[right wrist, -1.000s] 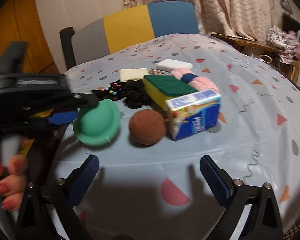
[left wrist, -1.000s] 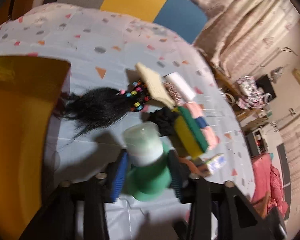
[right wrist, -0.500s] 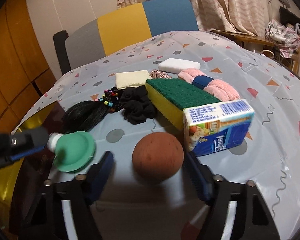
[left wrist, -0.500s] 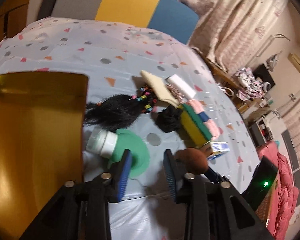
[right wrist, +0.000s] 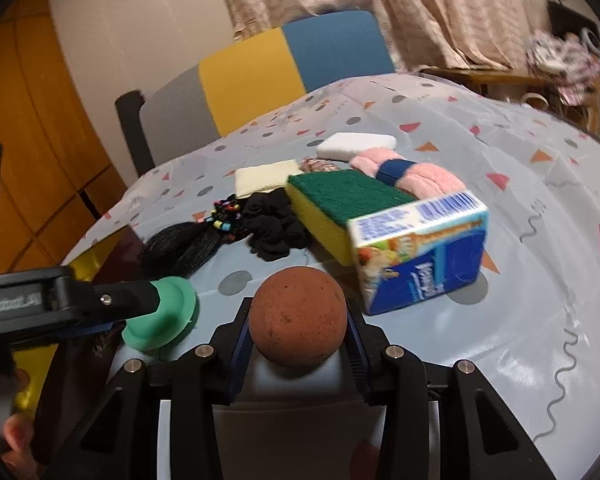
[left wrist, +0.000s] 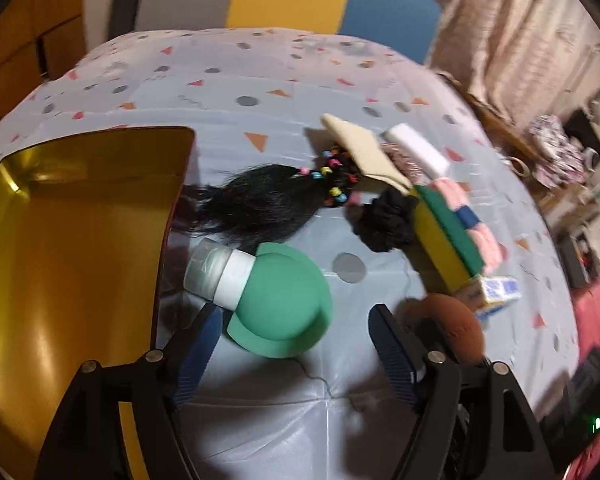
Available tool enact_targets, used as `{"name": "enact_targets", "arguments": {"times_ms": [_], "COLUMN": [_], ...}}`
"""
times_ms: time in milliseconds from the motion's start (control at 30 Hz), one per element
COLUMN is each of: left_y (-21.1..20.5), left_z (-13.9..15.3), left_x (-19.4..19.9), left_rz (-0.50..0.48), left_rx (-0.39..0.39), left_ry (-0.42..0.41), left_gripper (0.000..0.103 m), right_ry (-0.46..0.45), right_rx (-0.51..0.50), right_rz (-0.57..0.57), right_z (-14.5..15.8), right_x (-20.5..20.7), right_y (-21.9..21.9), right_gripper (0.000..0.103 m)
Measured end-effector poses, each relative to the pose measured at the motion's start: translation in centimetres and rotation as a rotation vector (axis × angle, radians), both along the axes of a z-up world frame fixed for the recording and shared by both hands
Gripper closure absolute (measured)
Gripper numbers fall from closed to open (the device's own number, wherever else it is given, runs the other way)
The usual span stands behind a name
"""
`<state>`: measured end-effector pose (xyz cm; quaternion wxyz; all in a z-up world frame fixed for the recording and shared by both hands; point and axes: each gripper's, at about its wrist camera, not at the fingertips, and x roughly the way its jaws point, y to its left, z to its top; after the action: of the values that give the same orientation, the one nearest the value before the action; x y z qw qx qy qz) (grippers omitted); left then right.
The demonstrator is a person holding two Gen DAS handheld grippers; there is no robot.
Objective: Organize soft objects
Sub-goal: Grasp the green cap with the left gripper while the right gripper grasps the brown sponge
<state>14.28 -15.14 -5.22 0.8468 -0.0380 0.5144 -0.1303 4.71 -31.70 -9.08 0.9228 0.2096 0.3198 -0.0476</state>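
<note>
Green foam hat (left wrist: 280, 304) is lying freed before my left claw (left wrist: 292, 344), now gaping; my right claw (right wrist: 296, 336) is closing, gripping the brown ball (right wrist: 298, 316).

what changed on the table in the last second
The left gripper opened its fingers and let go of the green mushroom toy, now lying beside the gold tray. The right gripper closed on the brown ball. Sponge, tissue pack, hairpiece stayed put.
</note>
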Motion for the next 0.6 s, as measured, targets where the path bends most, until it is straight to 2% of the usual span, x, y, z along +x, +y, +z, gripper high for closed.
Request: {"name": "enact_targets", "arguments": {"times_ms": [100,267,333,400,467,500,600], "left_y": [-1.6,-4.6,-4.4,-3.2,-2.1,-1.8,-1.8], "left_z": [-0.5,-1.6,-1.0,0.1,1.0,1.2,1.2], "left_x": [1.0,1.9,1.4,0.6,-0.3,-0.7,-1.8], "left_rz": [0.005,-0.062,-0.102,-0.107,-0.096,-0.079,-0.027], "left_rx": [0.066,0.185,0.103,-0.011,-0.08,-0.074,0.016], "left_ry": [0.017,-0.044,-0.087,-0.131,-0.147,-0.148,-0.126], "left_gripper": [0.021,0.018,0.018,0.023,0.023,0.023,0.022], "right_ry": [-0.003,0.008,0.003,-0.004,-0.007,-0.008,-0.012], "right_rx": [0.034,0.071,0.09,0.101,0.101,0.101,0.113], "right_rz": [-0.055,-0.116,-0.135,-0.148,-0.149,-0.149,-0.147], "right_z": [-0.2,-0.6,-0.7,-0.8,-0.8,-0.8,-1.0], "right_x": [-0.5,-1.0,-1.2,-1.4,-1.5,-1.5,-1.5], "right_y": [-1.0,-2.2,-2.6,-2.8,-2.8,-2.7,-2.9], "right_gripper": [0.06,0.06,0.06,0.059,0.059,0.059,0.058]}}
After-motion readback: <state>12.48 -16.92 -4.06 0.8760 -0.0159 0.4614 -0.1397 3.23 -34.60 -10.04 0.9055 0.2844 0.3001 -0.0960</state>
